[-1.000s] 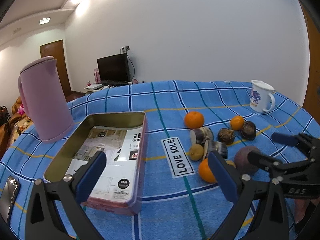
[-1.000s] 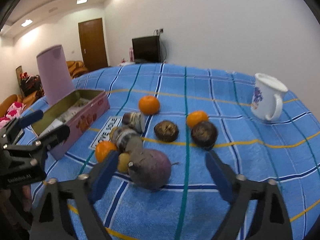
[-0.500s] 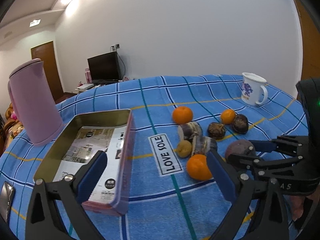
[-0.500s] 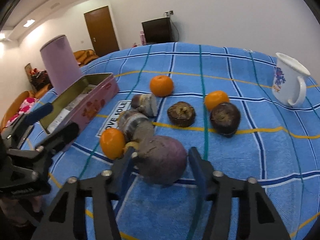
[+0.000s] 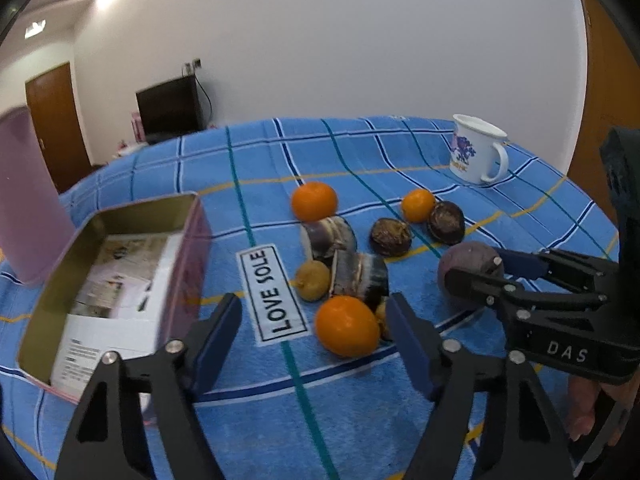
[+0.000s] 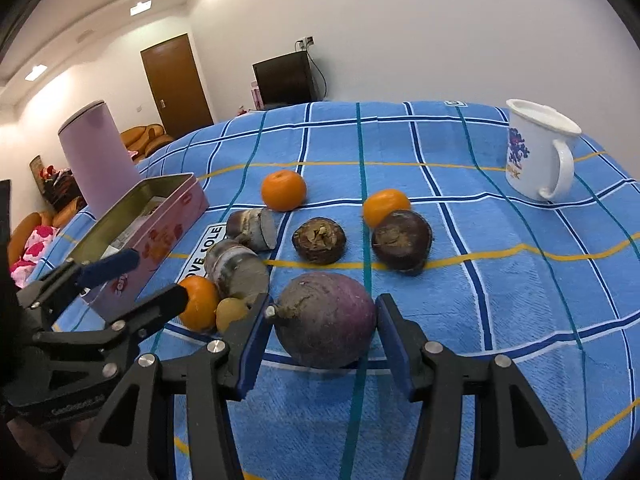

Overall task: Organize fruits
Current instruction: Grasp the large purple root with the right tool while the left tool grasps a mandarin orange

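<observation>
three oranges point(image 6: 283, 190), one purple fruit point(image 6: 326, 320) gripped in right jaws, left jaws closing, empty

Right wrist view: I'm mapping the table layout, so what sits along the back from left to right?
Pink jug → pink tin → left orange → right orange → white mug.

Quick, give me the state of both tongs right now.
Left tongs: closing around the nearest orange, pads not yet touching it.
Right tongs: shut on the big purple root.
</observation>
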